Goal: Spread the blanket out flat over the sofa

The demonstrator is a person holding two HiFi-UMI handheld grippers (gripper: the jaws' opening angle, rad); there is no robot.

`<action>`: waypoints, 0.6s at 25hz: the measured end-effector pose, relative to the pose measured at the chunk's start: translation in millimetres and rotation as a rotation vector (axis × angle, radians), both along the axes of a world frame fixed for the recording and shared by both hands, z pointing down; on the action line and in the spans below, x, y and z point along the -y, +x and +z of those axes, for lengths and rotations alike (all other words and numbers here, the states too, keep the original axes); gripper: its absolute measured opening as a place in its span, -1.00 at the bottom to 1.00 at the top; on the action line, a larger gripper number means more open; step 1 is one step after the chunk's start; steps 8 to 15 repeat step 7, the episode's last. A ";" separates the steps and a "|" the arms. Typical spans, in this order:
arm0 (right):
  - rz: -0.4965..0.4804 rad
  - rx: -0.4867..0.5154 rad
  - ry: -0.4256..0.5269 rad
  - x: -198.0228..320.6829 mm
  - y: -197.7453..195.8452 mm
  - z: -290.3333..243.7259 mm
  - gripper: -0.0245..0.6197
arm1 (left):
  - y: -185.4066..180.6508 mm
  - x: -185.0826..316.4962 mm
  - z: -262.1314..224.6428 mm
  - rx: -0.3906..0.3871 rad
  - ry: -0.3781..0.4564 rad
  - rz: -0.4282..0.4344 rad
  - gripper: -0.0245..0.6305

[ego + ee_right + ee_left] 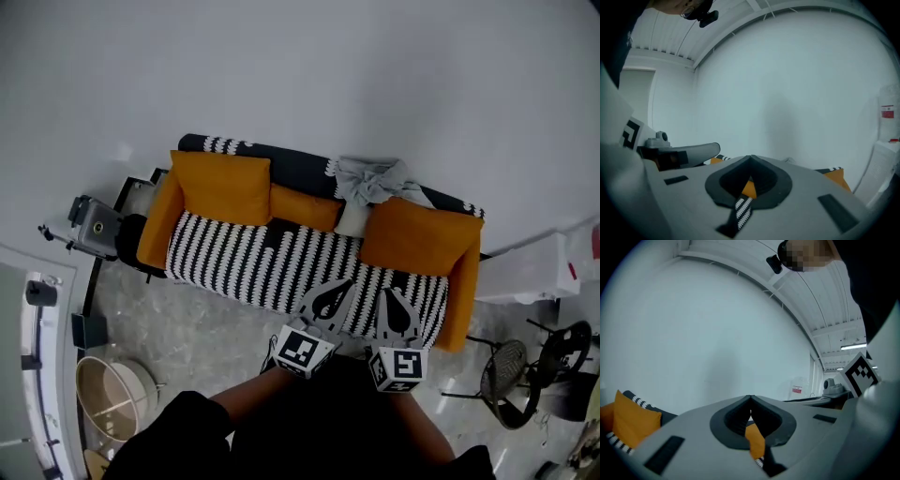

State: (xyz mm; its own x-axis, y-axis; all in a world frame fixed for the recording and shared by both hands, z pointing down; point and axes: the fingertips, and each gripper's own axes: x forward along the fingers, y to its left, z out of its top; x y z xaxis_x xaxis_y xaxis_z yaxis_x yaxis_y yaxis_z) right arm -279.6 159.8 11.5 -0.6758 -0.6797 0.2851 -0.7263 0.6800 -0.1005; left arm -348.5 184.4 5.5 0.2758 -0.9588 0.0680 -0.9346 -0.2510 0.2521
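Note:
The grey blanket [370,180] lies crumpled on top of the sofa's backrest, right of the middle. The sofa [272,258] has a black-and-white striped cover and orange cushions [223,187]. My left gripper [348,282] and right gripper [386,292] hover side by side over the front edge of the seat, well short of the blanket. Both are shut with nothing between the jaws. In the left gripper view the left gripper's [750,397] tips meet, with an orange cushion [754,439] showing below. In the right gripper view the right gripper's [751,157] tips meet the same way.
A white wall stands behind the sofa. A small device on a stand [94,223] sits off the sofa's left end, and a round basket [112,394] stands on the floor at lower left. A white cabinet [530,267] and black wire stools [511,380] stand at the right.

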 end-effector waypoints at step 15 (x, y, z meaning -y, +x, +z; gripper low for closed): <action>0.042 -0.047 0.008 9.7 13.1 7.2 -0.81 | 7.1 18.7 9.0 -0.005 0.012 0.041 -0.89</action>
